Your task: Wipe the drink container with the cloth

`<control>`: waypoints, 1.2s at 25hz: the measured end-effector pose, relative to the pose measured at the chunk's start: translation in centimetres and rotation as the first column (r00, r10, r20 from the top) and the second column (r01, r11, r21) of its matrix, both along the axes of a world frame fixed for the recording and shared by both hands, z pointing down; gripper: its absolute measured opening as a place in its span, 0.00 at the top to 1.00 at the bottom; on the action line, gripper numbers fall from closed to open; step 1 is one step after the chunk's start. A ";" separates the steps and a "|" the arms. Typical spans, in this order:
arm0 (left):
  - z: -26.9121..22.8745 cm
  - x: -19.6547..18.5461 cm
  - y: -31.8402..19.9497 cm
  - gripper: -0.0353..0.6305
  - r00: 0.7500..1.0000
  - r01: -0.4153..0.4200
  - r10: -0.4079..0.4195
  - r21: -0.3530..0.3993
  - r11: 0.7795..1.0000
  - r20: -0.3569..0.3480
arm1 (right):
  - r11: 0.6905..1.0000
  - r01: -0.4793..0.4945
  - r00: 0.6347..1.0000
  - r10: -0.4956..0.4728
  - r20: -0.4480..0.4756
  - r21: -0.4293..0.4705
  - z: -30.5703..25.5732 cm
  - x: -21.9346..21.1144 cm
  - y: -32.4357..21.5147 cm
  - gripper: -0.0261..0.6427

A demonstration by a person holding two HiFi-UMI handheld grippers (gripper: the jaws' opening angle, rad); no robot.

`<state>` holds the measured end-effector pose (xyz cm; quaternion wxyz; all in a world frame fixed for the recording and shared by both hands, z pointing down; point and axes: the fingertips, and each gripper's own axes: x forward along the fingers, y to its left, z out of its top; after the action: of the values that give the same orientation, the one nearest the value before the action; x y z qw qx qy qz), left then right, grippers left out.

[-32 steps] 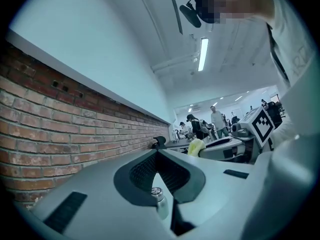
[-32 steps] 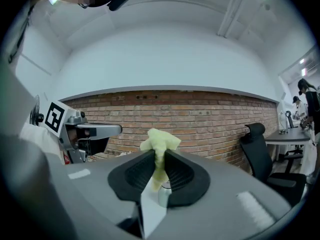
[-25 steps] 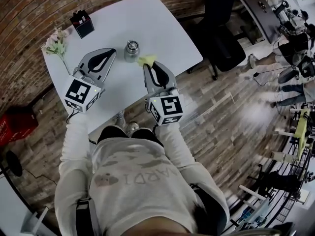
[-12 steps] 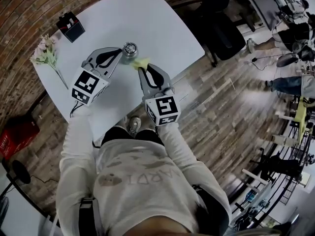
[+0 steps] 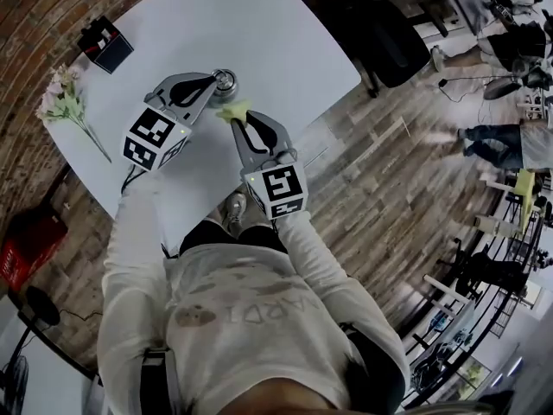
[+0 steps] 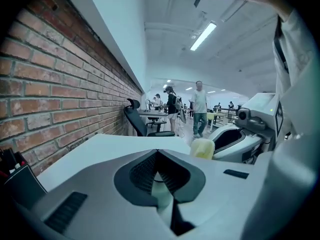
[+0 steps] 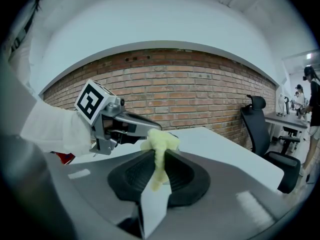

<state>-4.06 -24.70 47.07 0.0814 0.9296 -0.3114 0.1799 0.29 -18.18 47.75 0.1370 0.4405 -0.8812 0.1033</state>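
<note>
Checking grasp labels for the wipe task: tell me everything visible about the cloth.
The cloth is a small pale-yellow piece, soft and fuzzy-looking, crumpled into a wad. The right gripper is shut on it: a strip runs down between the dark ribbed pads and a tuft bulges past the tips. It sits over the white table, close to the left gripper and beside the metal-topped drink container. Whether it touches the container cannot be told.
</note>
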 end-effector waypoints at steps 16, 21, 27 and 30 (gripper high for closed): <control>0.1 0.3 -0.2 0.94 0.999 -0.036 0.036 0.027 0.999 -0.007 | 0.997 0.034 0.997 -0.039 -0.069 -0.069 4.6 -4.1 -2.2 0.85; 0.4 0.4 -0.2 0.94 0.999 -0.035 0.035 0.014 0.999 0.006 | 0.997 0.043 0.996 -0.048 -0.080 -0.066 4.5 -4.1 -2.3 0.85; 0.5 0.3 -0.1 0.94 0.999 -0.040 0.040 0.010 0.999 0.002 | 0.996 -0.015 0.996 0.008 -0.088 -0.083 4.8 -1.6 -2.8 0.85; 0.6 0.3 -0.1 0.94 0.999 -0.041 0.041 0.008 0.999 0.000 | 0.995 -0.040 0.994 0.030 -0.105 -0.089 5.3 -0.3 -3.3 0.85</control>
<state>-3.76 -24.78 47.66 0.0737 0.9361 -0.2929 0.1802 0.04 -21.49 53.05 0.2005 0.4540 -0.8595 0.1226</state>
